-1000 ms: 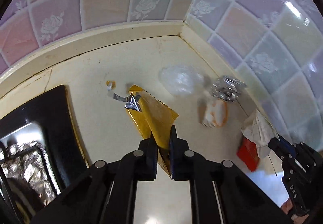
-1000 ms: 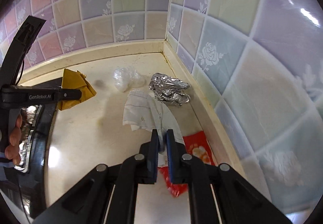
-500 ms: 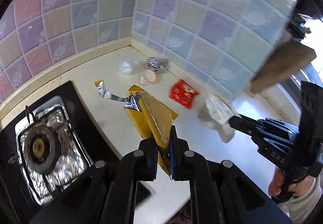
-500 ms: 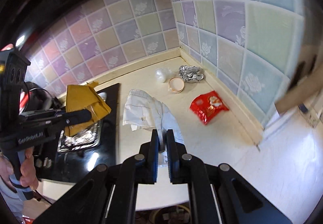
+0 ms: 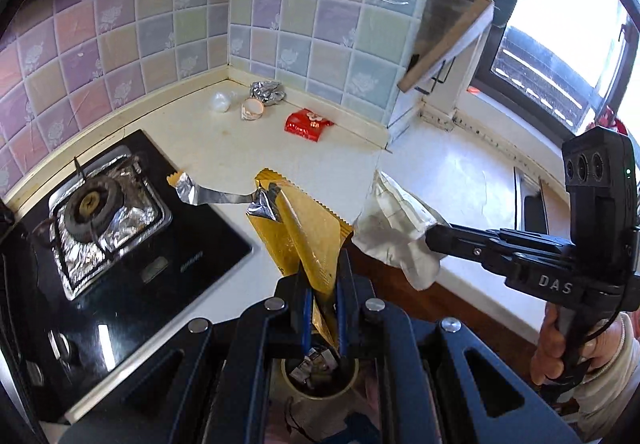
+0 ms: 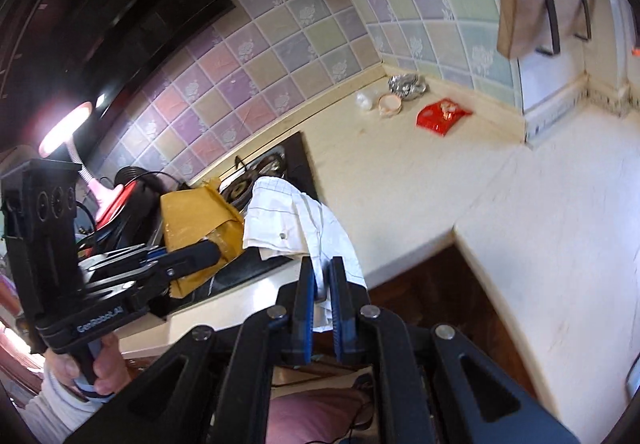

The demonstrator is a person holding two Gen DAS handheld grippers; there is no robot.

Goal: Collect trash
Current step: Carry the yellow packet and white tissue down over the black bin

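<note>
My left gripper (image 5: 322,272) is shut on a yellow foil wrapper (image 5: 308,228) with a torn silver strip, held in the air over the counter's front edge. The wrapper also shows in the right wrist view (image 6: 196,215). My right gripper (image 6: 322,278) is shut on a crumpled white paper (image 6: 296,219), which also shows in the left wrist view (image 5: 396,232), close to the right of the wrapper. On the counter's far corner lie a red packet (image 5: 306,121), a small cup (image 5: 252,109), crumpled foil (image 5: 266,91) and a clear plastic wad (image 5: 220,101).
A black gas stove (image 5: 120,228) with a foil-lined burner sits at the left. A bin with trash (image 5: 320,372) is below my left gripper. Tiled walls (image 5: 160,23) back the cream counter (image 5: 440,171). A window (image 5: 560,63) is at the right.
Both grippers have pulled back and up from the counter corner with their trash, so the corner items look far away. The bin has come into view under the left gripper.
</note>
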